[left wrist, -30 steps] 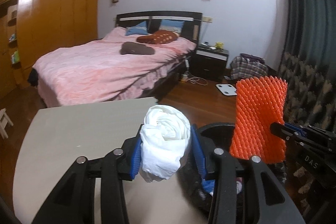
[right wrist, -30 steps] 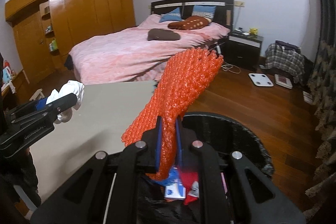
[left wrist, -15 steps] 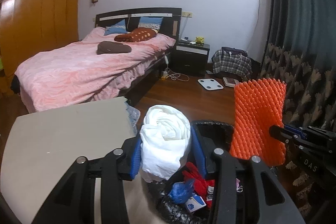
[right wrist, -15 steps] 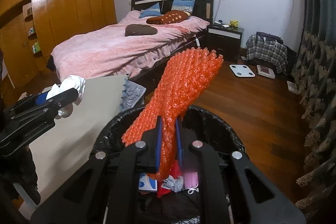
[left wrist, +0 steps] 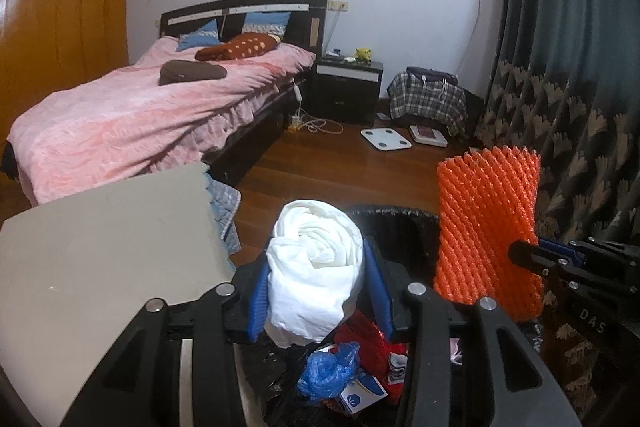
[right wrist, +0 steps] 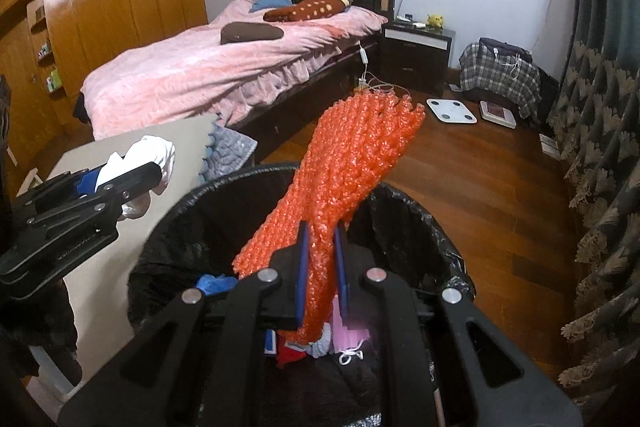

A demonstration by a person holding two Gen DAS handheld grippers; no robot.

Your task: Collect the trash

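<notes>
Orange foam netting (right wrist: 356,171), a tube of mesh packing sleeve, is pinched near its lower end between the blue pads of the right gripper (right wrist: 322,267), whose jaws stand almost pressed together on it; the sleeve rises tilted up and away from the jaws, above the open mouth of the bin (right wrist: 436,223). In the left wrist view the same netting (left wrist: 486,231) stands upright at the right, held from the side by the right gripper (left wrist: 532,255). The left gripper (left wrist: 316,283) pinches a crumpled white wad (left wrist: 316,267), paper or thin plastic, its jaws part-way spread around the bundle and its blue pads touching both flanks. From the right wrist view this wad (right wrist: 154,157) and the left gripper (right wrist: 132,173) appear at the left, over the edge of the beige table (right wrist: 108,267) and just beside the bin's rim. The bin (left wrist: 400,223) is lined with a black bag and already holds mixed refuse: a blue plastic scrap (left wrist: 328,367), red material (left wrist: 364,335) and a small printed carton (left wrist: 362,393). Behind lie a bed with pink cover (left wrist: 120,123), a dark nightstand (left wrist: 348,87), a white bathroom scale (left wrist: 386,139) on the wooden floor (left wrist: 332,167), and a patterned curtain (left wrist: 580,115).
</notes>
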